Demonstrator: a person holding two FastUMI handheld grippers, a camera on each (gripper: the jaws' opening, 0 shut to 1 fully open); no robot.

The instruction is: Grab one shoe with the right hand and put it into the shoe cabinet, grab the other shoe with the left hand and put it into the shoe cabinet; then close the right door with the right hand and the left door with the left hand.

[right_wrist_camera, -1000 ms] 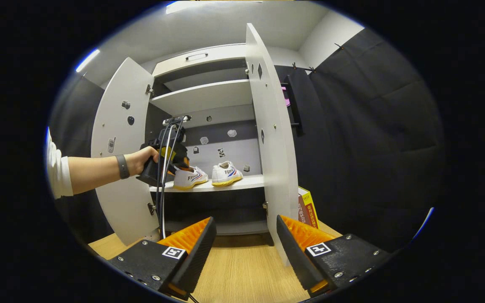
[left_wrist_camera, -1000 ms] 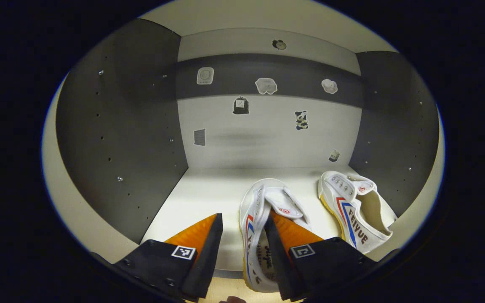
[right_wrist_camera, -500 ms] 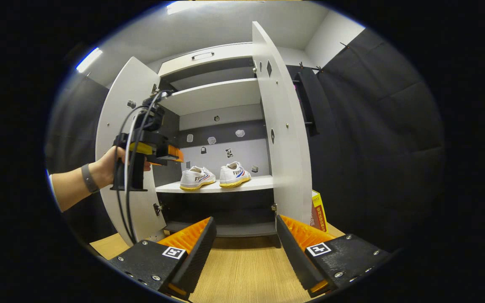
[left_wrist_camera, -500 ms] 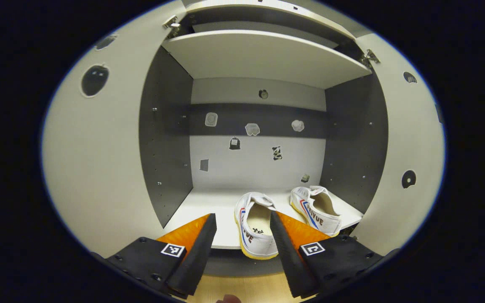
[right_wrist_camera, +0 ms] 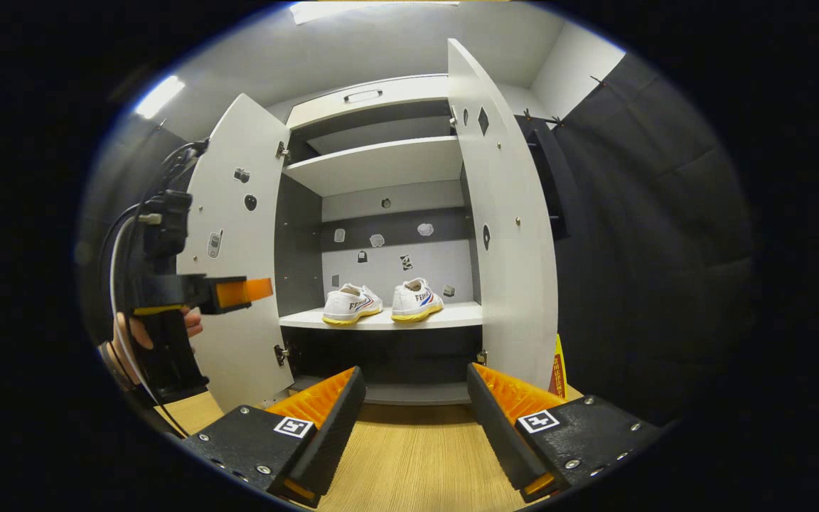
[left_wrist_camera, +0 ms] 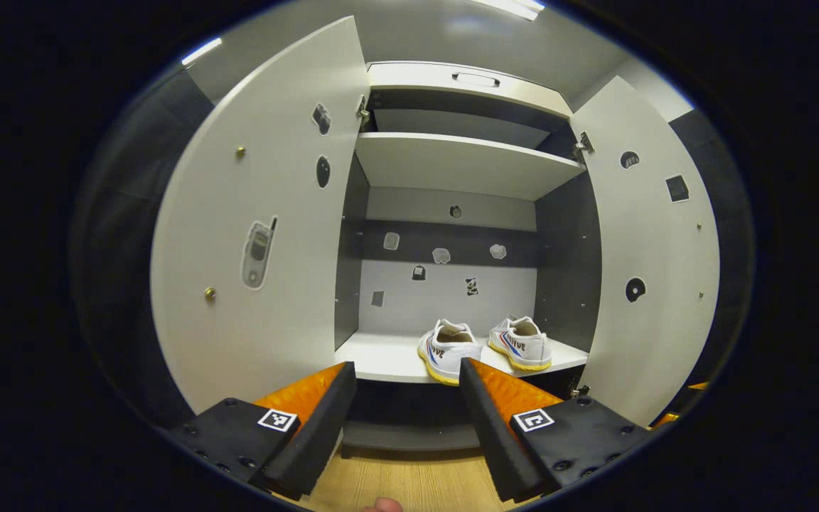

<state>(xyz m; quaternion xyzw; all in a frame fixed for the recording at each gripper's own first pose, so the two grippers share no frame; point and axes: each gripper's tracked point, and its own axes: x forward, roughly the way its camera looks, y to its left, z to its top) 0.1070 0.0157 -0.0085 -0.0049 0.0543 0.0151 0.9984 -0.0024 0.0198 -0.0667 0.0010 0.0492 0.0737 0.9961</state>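
Two white shoes with yellow soles stand side by side on the cabinet's lower shelf (left_wrist_camera: 381, 359): the left shoe (left_wrist_camera: 447, 343) (right_wrist_camera: 352, 305) and the right shoe (left_wrist_camera: 521, 343) (right_wrist_camera: 416, 301). Both cabinet doors are swung wide: the left door (left_wrist_camera: 253, 242) (right_wrist_camera: 235, 249) and the right door (left_wrist_camera: 648, 270) (right_wrist_camera: 512, 235). My left gripper (left_wrist_camera: 406, 398) is open and empty, well back from the shelf. In the right gripper view it (right_wrist_camera: 242, 291) hangs in front of the left door, held by a hand. My right gripper (right_wrist_camera: 413, 405) is open and empty, low over the wooden floor.
An upper shelf (left_wrist_camera: 466, 160) sits above the shoes. Wooden floor (right_wrist_camera: 409, 462) runs to the cabinet's foot. A yellow and red box (right_wrist_camera: 560, 366) stands behind the right door. Black cloth wall (right_wrist_camera: 651, 249) is on the right.
My left gripper has let go of the left shoe and drawn back out of the cabinet, away from the shelf. The right gripper has shifted only slightly.
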